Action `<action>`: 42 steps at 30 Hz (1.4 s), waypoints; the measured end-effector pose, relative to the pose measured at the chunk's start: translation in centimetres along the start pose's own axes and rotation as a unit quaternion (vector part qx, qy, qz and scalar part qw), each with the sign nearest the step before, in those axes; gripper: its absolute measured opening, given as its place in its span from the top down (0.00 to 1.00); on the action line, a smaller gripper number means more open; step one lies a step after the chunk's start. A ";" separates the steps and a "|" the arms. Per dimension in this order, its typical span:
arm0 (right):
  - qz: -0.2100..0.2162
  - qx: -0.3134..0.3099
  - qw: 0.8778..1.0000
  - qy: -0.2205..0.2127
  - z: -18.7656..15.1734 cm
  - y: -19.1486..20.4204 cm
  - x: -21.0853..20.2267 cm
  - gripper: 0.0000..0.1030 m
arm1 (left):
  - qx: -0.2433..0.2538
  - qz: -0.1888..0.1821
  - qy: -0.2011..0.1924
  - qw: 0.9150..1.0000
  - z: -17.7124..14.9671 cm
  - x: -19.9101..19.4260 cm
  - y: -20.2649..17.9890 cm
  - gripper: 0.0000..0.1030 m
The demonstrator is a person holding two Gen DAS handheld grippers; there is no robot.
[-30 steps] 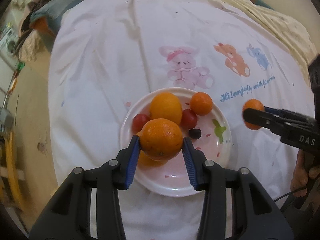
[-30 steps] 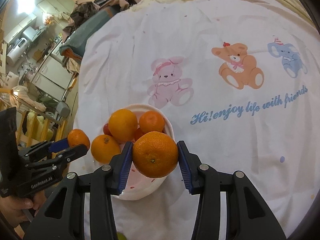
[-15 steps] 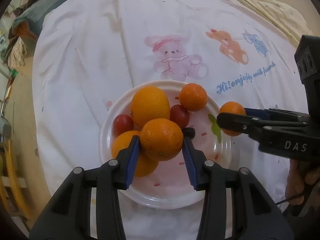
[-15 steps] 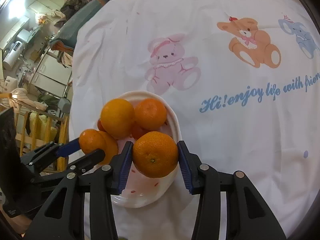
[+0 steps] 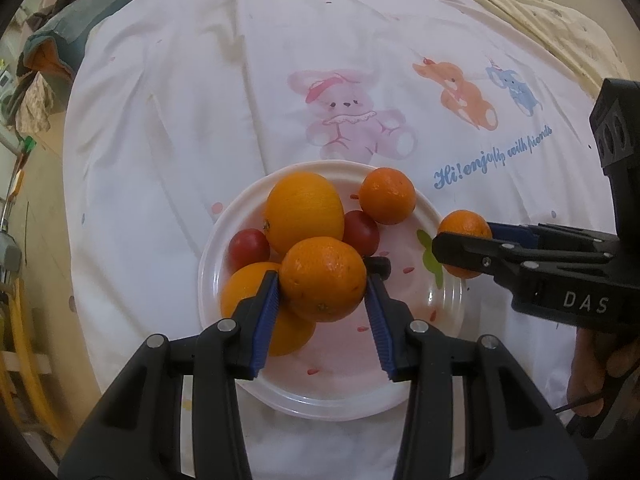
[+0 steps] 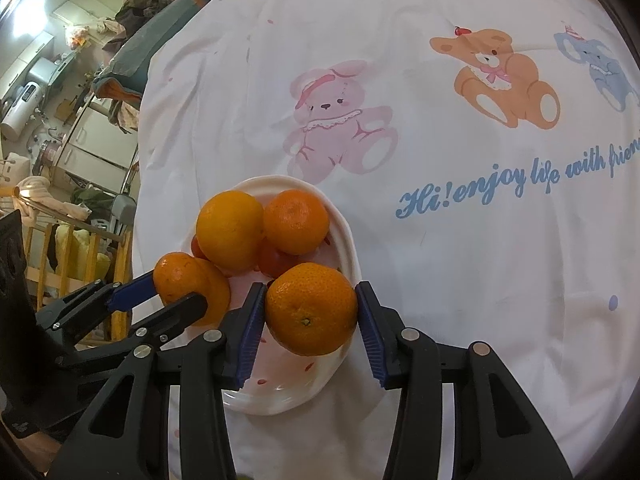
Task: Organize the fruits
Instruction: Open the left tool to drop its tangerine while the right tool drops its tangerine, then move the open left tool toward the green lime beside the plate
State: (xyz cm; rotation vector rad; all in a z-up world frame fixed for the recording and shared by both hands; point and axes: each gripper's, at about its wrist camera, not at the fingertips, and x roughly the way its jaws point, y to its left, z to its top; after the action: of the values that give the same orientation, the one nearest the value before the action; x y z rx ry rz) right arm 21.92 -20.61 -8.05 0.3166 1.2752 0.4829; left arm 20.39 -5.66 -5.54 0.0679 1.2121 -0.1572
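Observation:
A white plate [image 5: 332,396] [image 6: 280,400] lies on the printed cloth. In it are a large orange [image 5: 304,212], a second orange [image 5: 244,292], a small tangerine [image 5: 387,196] and two red fruits [image 5: 249,246]. My left gripper [image 5: 322,280] is shut on an orange [image 5: 323,278] over the plate's middle; the right wrist view shows it too [image 6: 176,278]. My right gripper [image 6: 311,310] is shut on a tangerine [image 6: 311,308] over the plate's right rim, also in the left wrist view [image 5: 464,226].
The white cloth with cartoon animals [image 5: 352,120] covers the surface and drops off at its left edge [image 5: 72,200]. Crumpled clothes [image 6: 136,52] lie at the far left. A wooden rack [image 6: 60,240] and kitchen clutter stand beyond the left edge.
Both grippers have moved in over the plate, each still holding its fruit. The right gripper has come from beside the plate to its right rim.

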 end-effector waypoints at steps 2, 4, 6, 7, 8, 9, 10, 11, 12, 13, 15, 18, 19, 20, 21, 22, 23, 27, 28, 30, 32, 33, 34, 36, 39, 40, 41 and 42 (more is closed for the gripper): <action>-0.001 -0.001 1.000 0.000 0.0 0.0 0.0 0.53 | -0.003 -0.001 0.000 1.000 0.0 0.0 0.1 0.62; -0.001 -0.002 1.000 0.001 0.0 0.0 0.1 0.53 | -0.004 0.000 0.000 1.000 0.0 -0.1 0.1 0.62; 0.000 -0.002 1.000 0.001 -0.1 0.0 0.1 0.53 | -0.003 0.000 -0.001 1.000 -0.1 -0.1 0.1 0.62; 0.001 -0.002 1.000 0.002 -0.1 0.0 0.2 0.53 | -0.003 0.001 -0.001 1.000 -0.1 -0.1 0.1 0.62; 0.002 -0.002 1.000 0.003 -0.1 0.0 0.2 0.53 | -0.003 0.002 -0.002 1.000 -0.1 -0.1 0.1 0.62; 0.002 -0.001 1.000 0.003 -0.1 0.0 0.2 0.53 | -0.001 0.003 -0.002 1.000 -0.1 -0.1 0.1 0.62; 0.004 0.001 1.000 0.002 -0.1 0.0 0.2 0.53 | 0.001 0.006 -0.001 1.000 -0.1 -0.1 0.0 0.62; 0.007 0.004 1.000 0.003 -0.1 0.0 0.2 0.53 | 0.003 0.008 -0.001 1.000 -0.1 -0.1 -0.1 0.61; 0.010 0.007 1.000 0.003 -0.1 0.0 0.2 0.52 | 0.004 0.010 -0.001 1.000 -0.2 -0.1 0.0 0.61; 0.013 0.009 1.000 0.002 0.0 0.0 0.1 0.51 | 0.005 0.012 -0.001 1.000 -0.2 0.0 -0.1 0.58; 0.012 0.004 1.000 -0.010 0.1 0.0 -0.3 0.42 | 0.006 0.015 -0.001 1.000 -0.2 0.1 -0.2 0.51; 0.015 0.013 1.000 -0.021 0.2 -0.3 -0.9 0.36 | 0.008 0.028 -0.001 1.000 -0.3 0.2 -0.1 0.48; 0.016 0.016 0.999 -0.024 0.3 -0.4 -1.1 0.36 | 0.006 0.026 -0.003 1.000 -0.2 0.2 -0.1 0.47; 0.017 0.018 0.999 -0.026 0.3 -0.4 -1.2 0.34 | 0.004 0.023 -0.001 1.000 -0.2 0.1 0.0 0.46; 0.016 0.018 0.999 -0.028 0.4 -0.4 -1.3 0.31 | 0.002 0.022 -0.002 1.000 -0.2 0.1 0.0 0.45; 0.015 0.018 0.999 -0.031 0.4 -0.3 -1.5 0.30 | 0.001 0.024 -0.002 1.000 -0.3 0.1 0.1 0.41; 0.015 0.019 0.999 -0.033 0.4 -0.3 -1.6 0.29 | -0.001 0.031 -0.001 1.000 -0.3 0.1 0.2 0.34; 0.017 0.022 0.999 -0.038 0.6 -0.3 -1.9 0.26 | -0.012 0.034 0.002 0.999 -0.3 0.2 0.6 0.29; 0.016 0.022 0.999 -0.039 0.7 -0.4 -2.0 0.26 | -0.013 0.033 0.003 0.999 -0.4 0.2 0.6 0.29; 0.017 0.023 0.999 -0.040 0.7 -0.4 -2.1 0.25 | -0.019 0.035 0.000 0.999 -0.4 0.1 0.8 0.29; 0.015 0.023 0.999 -0.042 0.8 -0.4 -2.3 0.24 | -0.021 0.035 -0.004 0.999 -0.4 0.0 0.8 0.29; 0.012 0.022 0.999 -0.043 0.8 -0.4 -2.3 0.22 | -0.021 0.035 -0.007 0.999 -0.4 -0.1 0.8 0.29; 0.007 0.022 0.999 -0.044 0.8 -0.4 -2.4 0.21 | -0.020 0.036 -0.012 0.999 -0.5 -0.3 0.8 0.29; -0.002 0.021 0.999 -0.046 0.8 -0.4 -2.4 0.19 | -0.008 0.043 -0.026 0.999 -0.7 -0.6 0.5 0.29; -0.003 0.024 0.999 -0.045 0.7 -0.5 -2.6 0.19 | 0.003 0.052 -0.042 0.998 -1.1 -1.3 0.4 0.29; -0.002 0.024 0.999 -0.045 0.8 -0.6 -2.7 0.19 | 0.000 0.051 -0.047 0.998 -1.2 -1.6 0.6 0.29; -0.002 0.023 0.999 -0.047 0.8 -0.6 -2.9 0.19 | -0.005 0.050 -0.052 0.997 -1.4 -1.9 0.8 0.29; -0.002 0.022 0.998 -0.050 0.8 -0.6 -3.2 0.19 | -0.009 0.049 -0.055 0.997 -1.5 -2.1 0.9 0.29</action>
State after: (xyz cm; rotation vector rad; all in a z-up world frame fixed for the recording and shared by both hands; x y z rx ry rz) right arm 22.06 -22.72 -5.49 0.3702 1.1895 0.4300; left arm 18.41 -4.38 -4.08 0.1012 1.0985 -0.0642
